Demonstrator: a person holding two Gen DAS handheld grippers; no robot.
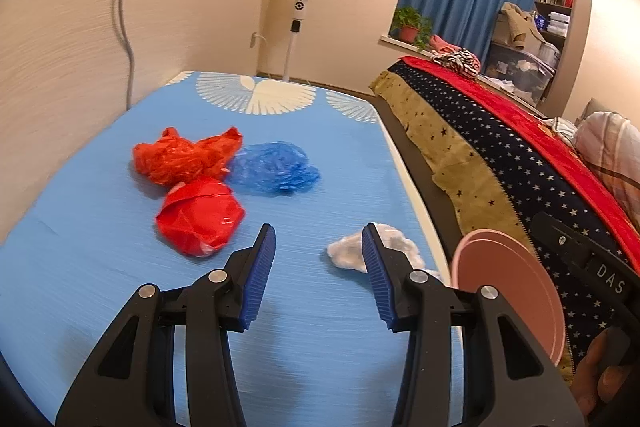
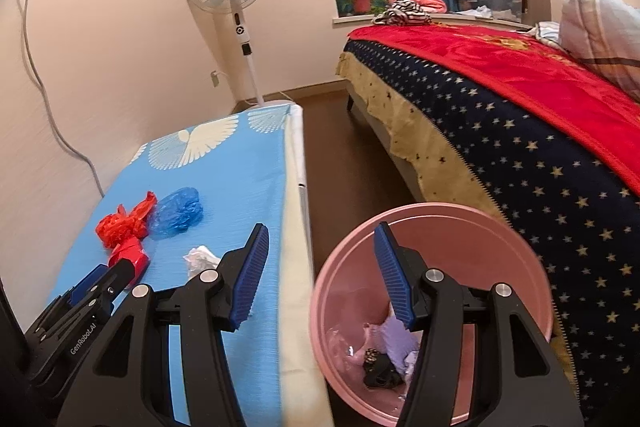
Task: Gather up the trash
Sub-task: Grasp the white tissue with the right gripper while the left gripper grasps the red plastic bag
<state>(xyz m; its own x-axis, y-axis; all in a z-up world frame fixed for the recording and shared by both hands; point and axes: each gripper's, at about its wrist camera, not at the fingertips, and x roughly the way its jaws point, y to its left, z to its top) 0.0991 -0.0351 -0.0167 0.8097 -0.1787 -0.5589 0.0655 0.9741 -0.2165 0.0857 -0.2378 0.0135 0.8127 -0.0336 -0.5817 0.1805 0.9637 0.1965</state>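
Bench (image 1: 100,267) with a blue cover carries what is left: a crumpled orange bag (image 1: 186,157), a blue bag (image 1: 276,167), a red wrapper (image 1: 200,215) and a white tissue wad (image 1: 352,251) near its edge. Beside it, the pink bin (image 2: 400,227) already holds some scraps, so the job looks partly done. Left tongs (image 1: 318,251) and right tongs (image 2: 320,251) both stand released, grasping nothing

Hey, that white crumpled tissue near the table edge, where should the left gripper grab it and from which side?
Pinch the white tissue across its raised middle, from above and the near side. It lies loose and low on the blue table, apart from the bags. The left gripper is open, probably wide enough.
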